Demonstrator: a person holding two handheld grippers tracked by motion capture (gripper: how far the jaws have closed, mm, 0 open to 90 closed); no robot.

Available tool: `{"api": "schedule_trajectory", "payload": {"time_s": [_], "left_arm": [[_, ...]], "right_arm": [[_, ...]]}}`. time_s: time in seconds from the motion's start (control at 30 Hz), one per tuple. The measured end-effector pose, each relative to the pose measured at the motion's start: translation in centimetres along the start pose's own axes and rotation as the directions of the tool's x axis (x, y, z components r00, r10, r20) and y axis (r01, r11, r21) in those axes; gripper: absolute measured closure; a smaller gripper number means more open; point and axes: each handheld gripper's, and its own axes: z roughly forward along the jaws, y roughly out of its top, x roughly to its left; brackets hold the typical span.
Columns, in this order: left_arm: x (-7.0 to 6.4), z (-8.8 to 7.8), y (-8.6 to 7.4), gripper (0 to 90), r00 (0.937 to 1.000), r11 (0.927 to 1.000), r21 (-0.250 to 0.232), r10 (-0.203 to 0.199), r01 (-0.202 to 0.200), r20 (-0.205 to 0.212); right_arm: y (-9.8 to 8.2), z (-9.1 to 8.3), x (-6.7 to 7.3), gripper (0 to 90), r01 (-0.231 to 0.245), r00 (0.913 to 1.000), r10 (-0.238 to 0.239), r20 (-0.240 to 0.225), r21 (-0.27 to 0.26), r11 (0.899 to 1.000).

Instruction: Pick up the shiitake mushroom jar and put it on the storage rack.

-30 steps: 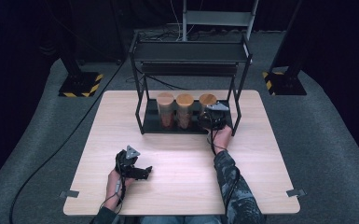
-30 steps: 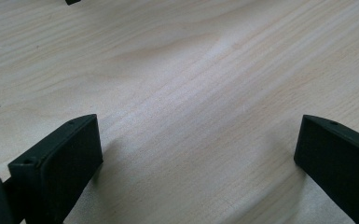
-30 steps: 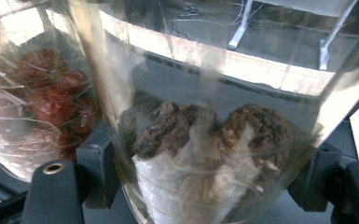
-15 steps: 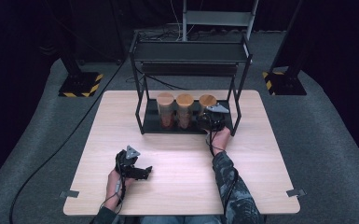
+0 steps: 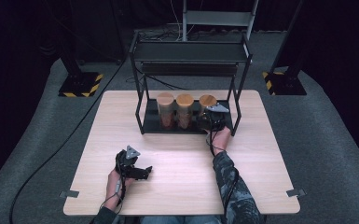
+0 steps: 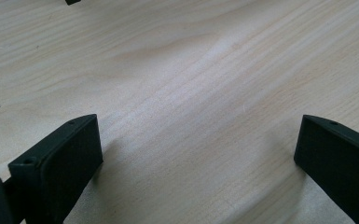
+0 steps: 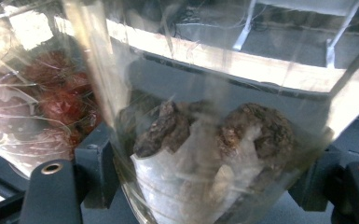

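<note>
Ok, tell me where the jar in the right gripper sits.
High view: the jar is rightmost of three on the rack's bottom shelf, with the right gripper clamped on it.

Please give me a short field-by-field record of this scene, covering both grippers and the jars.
setting: wooden table with a black rack on it
jars: three glass jars with wooden lids in a row on the rack's bottom shelf
right gripper: shut on the rightmost jar
jar contents: dark brown lumps
neighbouring jar: reddish contents
left gripper: open, holding nothing, low over the table
</note>
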Motion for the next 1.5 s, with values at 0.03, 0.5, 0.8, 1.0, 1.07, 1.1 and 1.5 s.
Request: {"api": "schedule_trajectory", "payload": {"time_s": [0.03,0.5,0.8,1.0,1.07,1.1,1.5], "left_arm": [[0.0,0.0,0.0,0.1,1.0000,1.0000,0.000,0.000,0.000,0.000],[0.0,0.0,0.0,0.2,1.0000,1.0000,0.000,0.000,0.000,0.000],[0.0,0.0,0.0,0.2,1.0000,1.0000,0.000,0.000,0.000,0.000],[0.0,0.0,0.0,0.2,1.0000,1.0000,0.000,0.001,-0.001,0.000],[0.0,0.0,0.0,0.2,1.0000,1.0000,0.000,0.000,0.000,0.000],[0.0,0.0,0.0,0.2,1.0000,1.0000,0.000,-0.001,0.001,0.000],[0.0,0.0,0.0,0.2,1.0000,1.0000,0.001,0.000,0.000,0.000]], "right_arm": [[0.0,0.0,0.0,24.5,0.001,1.0000,-0.001,0.000,0.003,1.000],[-0.7,-2.1,0.5,0.5,-0.005,0.9985,0.011,-0.053,0.116,0.993],[-2.9,-5.5,1.4,0.0,0.069,0.9941,-0.052,-0.094,0.182,0.981],[-5.2,-7.6,1.5,0.7,0.083,0.9878,-0.055,-0.145,0.192,0.978],[-6.0,-8.2,1.3,0.7,0.087,0.9874,-0.058,-0.147,0.197,0.977],[-6.3,-8.5,1.2,0.7,0.088,0.9870,-0.059,-0.149,0.198,0.976],[-10.9,-12.3,-0.6,0.0,0.069,0.9908,-0.037,-0.130,0.251,0.966]]}}
